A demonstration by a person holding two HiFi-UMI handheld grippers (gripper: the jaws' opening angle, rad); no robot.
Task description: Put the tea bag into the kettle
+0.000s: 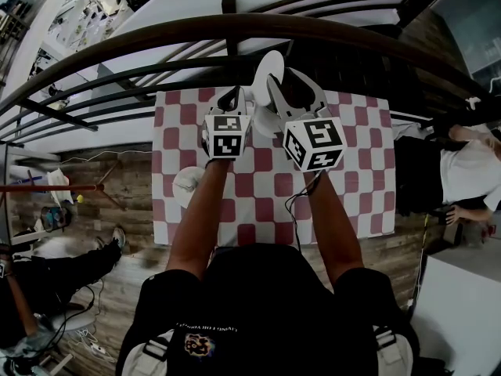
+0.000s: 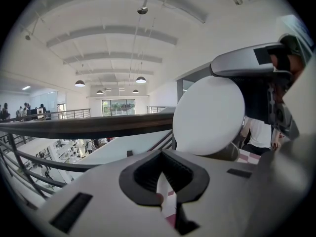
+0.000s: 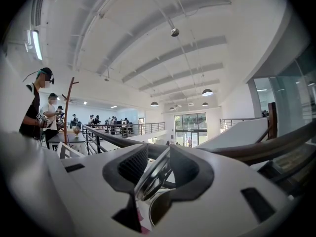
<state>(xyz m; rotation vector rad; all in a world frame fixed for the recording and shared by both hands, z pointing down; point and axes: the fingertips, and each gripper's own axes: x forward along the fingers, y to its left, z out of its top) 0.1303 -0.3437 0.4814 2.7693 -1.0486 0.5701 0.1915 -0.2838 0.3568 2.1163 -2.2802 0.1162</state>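
Left hand-held gripper (image 2: 162, 172) is pinched shut on the tea bag (image 2: 163, 194), a thin white strip standing on end between the jaws, long side up-down in its view. Right hand-held gripper (image 3: 153, 168) is clamped on the white lid (image 2: 208, 115), tipped on edge over the open kettle (image 3: 160, 209). Underneath is a red-and-white checked desk (image 1: 352, 186) beside a dark railing (image 1: 117, 41), overlooking a big white hall.

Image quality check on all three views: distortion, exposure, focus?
Head view: heavy fisheye, the railing bows into an arc; the person's dark shirt fills the bottom, nearly detail-free. Left gripper view: black vignette corners; the white lid reads flat, nearly blown out. Right gripper view: same vignette; the lid's edge sits close to the lens and looks soft; background stays sharp.
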